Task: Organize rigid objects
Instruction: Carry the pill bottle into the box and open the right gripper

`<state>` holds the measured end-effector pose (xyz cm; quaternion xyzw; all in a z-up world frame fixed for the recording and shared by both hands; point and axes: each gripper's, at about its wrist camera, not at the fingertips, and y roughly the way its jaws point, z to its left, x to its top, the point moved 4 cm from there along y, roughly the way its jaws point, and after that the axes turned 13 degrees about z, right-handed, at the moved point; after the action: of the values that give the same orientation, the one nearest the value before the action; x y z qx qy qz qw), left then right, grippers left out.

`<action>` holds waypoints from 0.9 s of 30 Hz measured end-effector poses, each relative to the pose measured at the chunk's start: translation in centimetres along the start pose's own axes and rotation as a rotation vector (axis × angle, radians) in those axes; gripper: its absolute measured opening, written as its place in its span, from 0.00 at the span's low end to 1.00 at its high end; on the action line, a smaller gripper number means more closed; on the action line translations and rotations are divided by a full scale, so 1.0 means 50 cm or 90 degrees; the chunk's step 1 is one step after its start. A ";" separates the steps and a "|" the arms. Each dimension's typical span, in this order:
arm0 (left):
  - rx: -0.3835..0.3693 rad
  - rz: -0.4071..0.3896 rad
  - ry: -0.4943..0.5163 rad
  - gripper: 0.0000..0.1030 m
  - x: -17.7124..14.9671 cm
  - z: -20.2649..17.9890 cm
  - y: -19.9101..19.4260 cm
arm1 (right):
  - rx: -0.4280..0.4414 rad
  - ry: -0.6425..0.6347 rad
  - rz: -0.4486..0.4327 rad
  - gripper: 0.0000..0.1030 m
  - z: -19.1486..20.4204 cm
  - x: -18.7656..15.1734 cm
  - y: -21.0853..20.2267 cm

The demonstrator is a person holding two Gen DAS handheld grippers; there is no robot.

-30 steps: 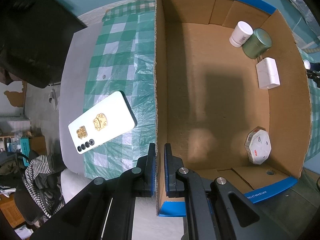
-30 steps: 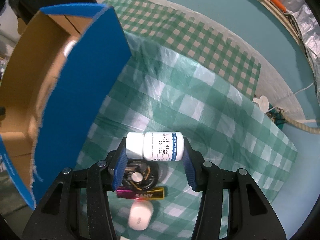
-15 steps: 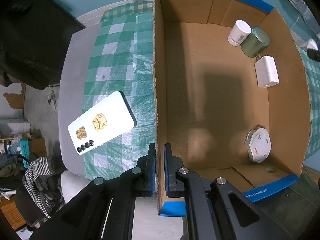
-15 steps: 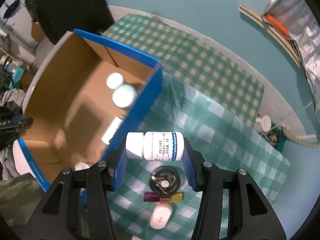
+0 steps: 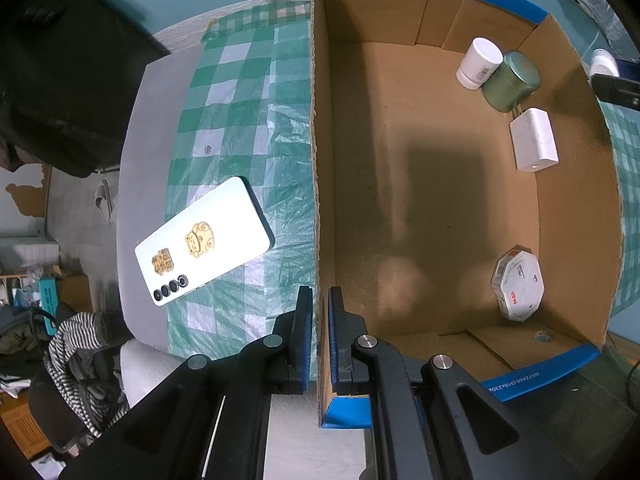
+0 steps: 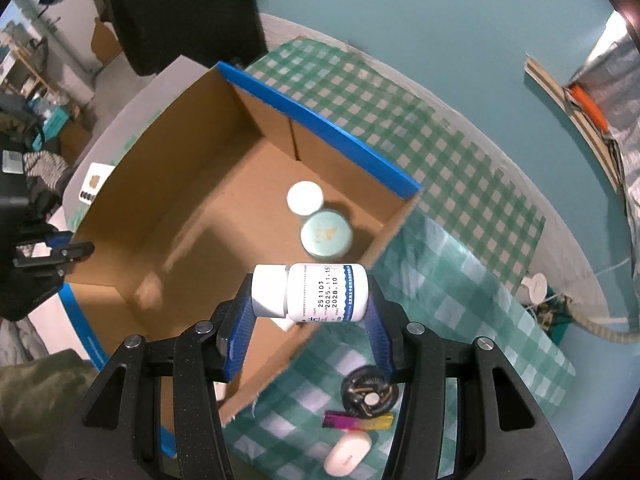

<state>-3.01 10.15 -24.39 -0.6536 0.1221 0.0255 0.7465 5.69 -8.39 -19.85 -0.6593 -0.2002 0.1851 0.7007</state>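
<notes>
Your right gripper [image 6: 310, 300] clamps the white pill bottle [image 6: 310, 294] over the cardboard box [image 6: 320, 128]; lower it inside, clear of the green tin [image 6: 326, 234], while your left gripper [image 5: 319, 322] pinches the wall.

- A grey table [image 5: 148, 128] carries a green checked cloth [image 5: 248, 120].
- On the cloth: a cardboard box [image 5: 320, 160], and just beside its wall a white phone [image 5: 204, 240], face down.
- On the box's other side: a black disc [image 6: 370, 396], a pink-yellow bar [image 6: 358, 422] and a white case [image 6: 347, 454], close together.
</notes>
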 end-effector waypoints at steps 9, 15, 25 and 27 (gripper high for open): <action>-0.001 0.000 0.001 0.05 -0.003 0.001 0.001 | -0.007 -0.023 0.019 0.48 0.023 0.011 0.041; 0.001 -0.003 0.003 0.05 -0.006 0.003 0.002 | -0.019 -0.017 0.018 0.48 0.022 0.014 0.046; 0.000 -0.002 0.004 0.05 -0.005 0.006 0.003 | -0.019 -0.003 0.008 0.51 0.018 0.013 0.028; 0.001 -0.002 0.005 0.05 -0.004 0.006 0.002 | -0.017 -0.001 0.005 0.52 0.019 0.012 0.021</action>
<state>-3.20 10.51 -24.42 -0.6536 0.1240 0.0215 0.7463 5.74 -7.20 -20.82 -0.6693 -0.2006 0.1859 0.6908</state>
